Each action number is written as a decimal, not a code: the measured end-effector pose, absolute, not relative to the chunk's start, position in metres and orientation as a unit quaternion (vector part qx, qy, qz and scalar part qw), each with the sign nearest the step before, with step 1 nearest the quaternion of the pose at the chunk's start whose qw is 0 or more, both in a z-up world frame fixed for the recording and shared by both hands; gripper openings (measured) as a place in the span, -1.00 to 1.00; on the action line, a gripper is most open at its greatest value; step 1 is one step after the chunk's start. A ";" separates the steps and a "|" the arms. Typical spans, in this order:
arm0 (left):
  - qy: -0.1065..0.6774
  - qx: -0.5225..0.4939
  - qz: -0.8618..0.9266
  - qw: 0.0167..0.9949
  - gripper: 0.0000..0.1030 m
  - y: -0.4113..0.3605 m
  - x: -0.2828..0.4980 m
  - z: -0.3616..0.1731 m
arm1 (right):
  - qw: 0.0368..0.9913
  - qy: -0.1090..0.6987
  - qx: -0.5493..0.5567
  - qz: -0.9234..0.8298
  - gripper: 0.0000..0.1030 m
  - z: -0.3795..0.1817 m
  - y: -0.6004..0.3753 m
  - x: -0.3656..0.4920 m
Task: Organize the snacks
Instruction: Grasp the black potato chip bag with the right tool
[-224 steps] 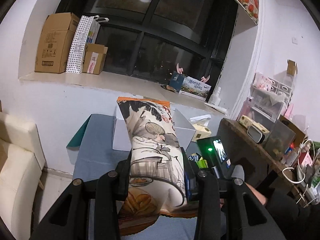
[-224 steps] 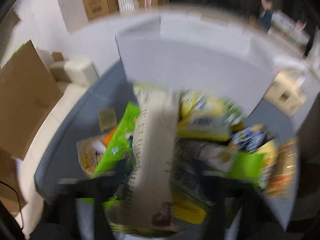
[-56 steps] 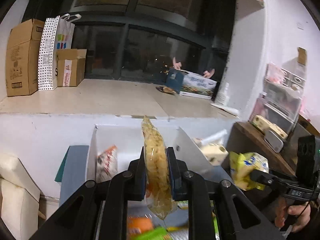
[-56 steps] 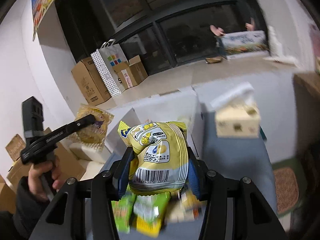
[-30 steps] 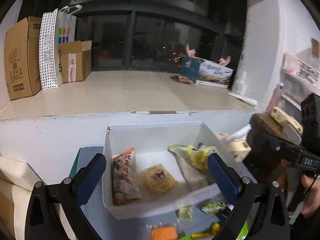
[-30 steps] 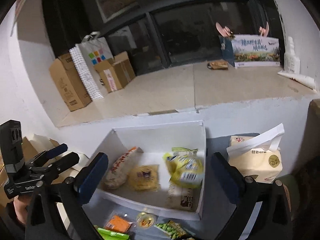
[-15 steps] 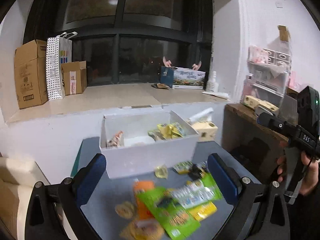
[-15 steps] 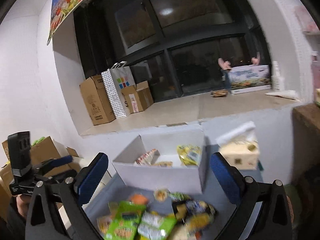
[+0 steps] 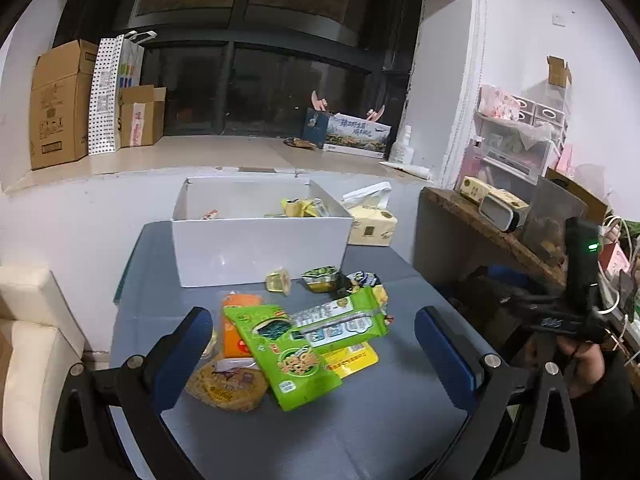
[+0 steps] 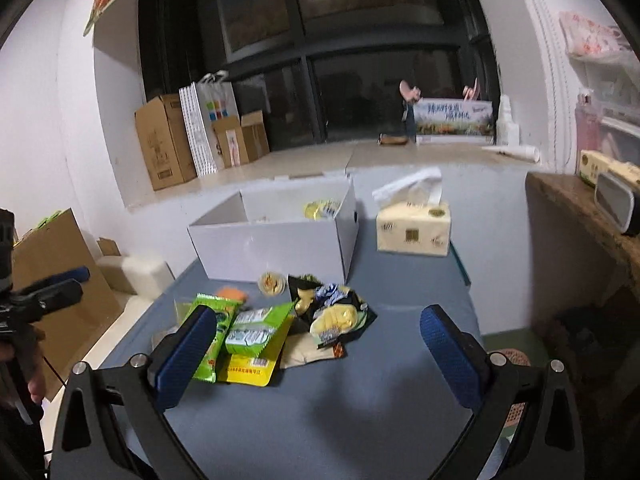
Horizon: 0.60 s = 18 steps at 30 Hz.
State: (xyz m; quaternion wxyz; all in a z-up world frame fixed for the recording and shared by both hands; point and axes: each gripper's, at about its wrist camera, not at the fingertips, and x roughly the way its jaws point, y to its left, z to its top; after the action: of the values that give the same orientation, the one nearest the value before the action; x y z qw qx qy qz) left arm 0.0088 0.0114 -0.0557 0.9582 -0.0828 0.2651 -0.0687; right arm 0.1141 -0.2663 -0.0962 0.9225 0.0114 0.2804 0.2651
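Note:
A white box stands at the far end of the grey-blue table, with a yellow bag and other snacks inside. In front of it lies a loose pile: a long green packet, an orange packet, a round cookie bag, a yellow flat packet, a jelly cup and a dark durian bag. My left gripper is open above the pile's near side, holding nothing. My right gripper is open and empty, just short of the pile.
A tissue box sits right of the white box. A cluttered wooden shelf borders the table's right side, a cream sofa its left. Cardboard boxes line the window ledge. A hand holds the other gripper.
Both grippers, open since dropping their bags into the white box, have pulled back and lowered toward the table's near side. The loose pile now lies close between the fingers.

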 end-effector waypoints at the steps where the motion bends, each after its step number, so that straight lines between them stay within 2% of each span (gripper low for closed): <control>1: 0.266 -0.084 -0.071 0.958 1.00 0.011 0.009 -0.056 | 0.921 0.285 0.008 0.264 1.00 -0.099 -0.264 0.118; 14: 0.283 -0.084 -0.066 0.953 1.00 0.017 0.012 -0.067 | 0.857 0.428 0.056 0.282 1.00 -0.157 -0.210 0.236; 18: 0.284 -0.089 -0.062 0.953 1.00 0.023 0.010 -0.069 | 0.848 0.461 0.038 0.259 1.00 -0.176 -0.185 0.270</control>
State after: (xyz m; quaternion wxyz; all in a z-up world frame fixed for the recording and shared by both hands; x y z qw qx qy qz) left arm 0.0098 0.0227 -0.0689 0.9528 -0.0885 0.2838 -0.0622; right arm 0.2704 -0.1851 -0.1764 0.8475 0.0384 0.4615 0.2594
